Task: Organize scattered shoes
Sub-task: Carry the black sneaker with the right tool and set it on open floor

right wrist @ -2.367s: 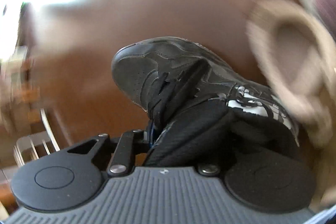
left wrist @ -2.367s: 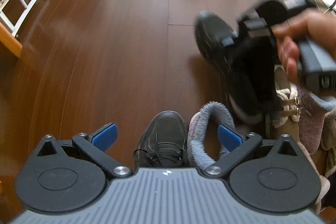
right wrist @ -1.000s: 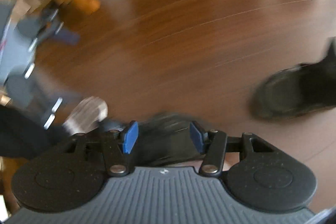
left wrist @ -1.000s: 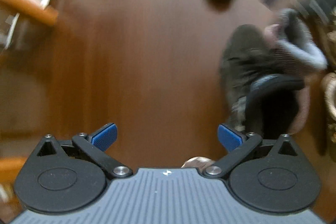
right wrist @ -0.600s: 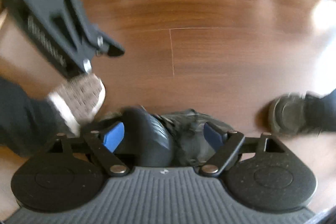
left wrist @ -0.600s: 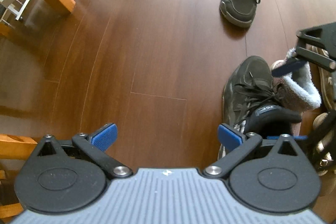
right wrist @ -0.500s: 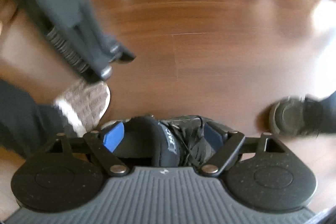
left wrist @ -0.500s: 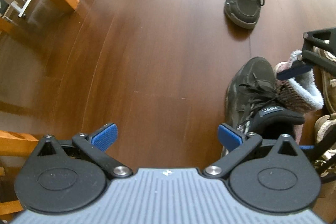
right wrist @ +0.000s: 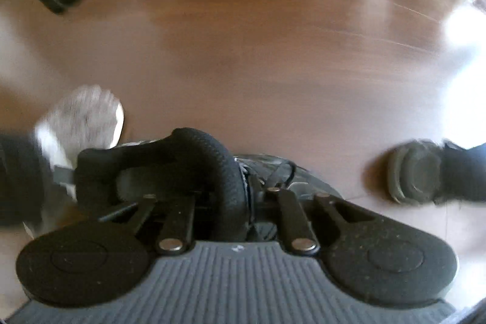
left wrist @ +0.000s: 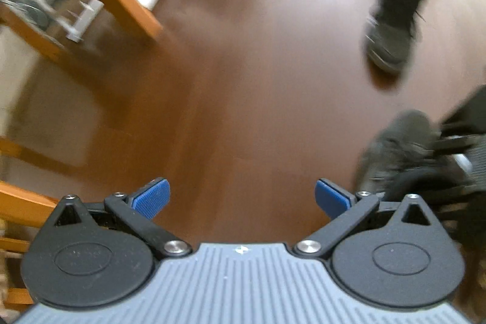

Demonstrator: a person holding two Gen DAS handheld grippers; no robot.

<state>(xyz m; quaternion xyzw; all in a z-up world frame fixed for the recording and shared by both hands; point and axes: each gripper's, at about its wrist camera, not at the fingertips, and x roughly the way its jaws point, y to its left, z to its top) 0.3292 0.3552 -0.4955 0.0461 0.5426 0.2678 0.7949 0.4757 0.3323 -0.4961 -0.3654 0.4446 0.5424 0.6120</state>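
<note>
— Status, right gripper [right wrist: 231, 202]?
— Jaws have just closed, pinching the padded collar of a black sneaker [right wrist: 212, 160] on the wood floor [right wrist: 258, 56].
— Left gripper [left wrist: 242, 198]?
— Spread wide, nothing between the blue pads, over bare floor. Second black sneaker [left wrist: 391, 26] lies well apart, near the window glare.

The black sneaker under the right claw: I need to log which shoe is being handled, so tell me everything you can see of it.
The black sneaker sits upright on the brown wood floor, toe pointing away from the camera. It has a thick padded collar of woven-looking black fabric, black laces and a darker leather-like front. The right claw has just closed on that collar and grips it. A grey-and-white slipper lies close at its left; whether they touch is unclear. In the left wrist view the sneaker is blurred.
</note>
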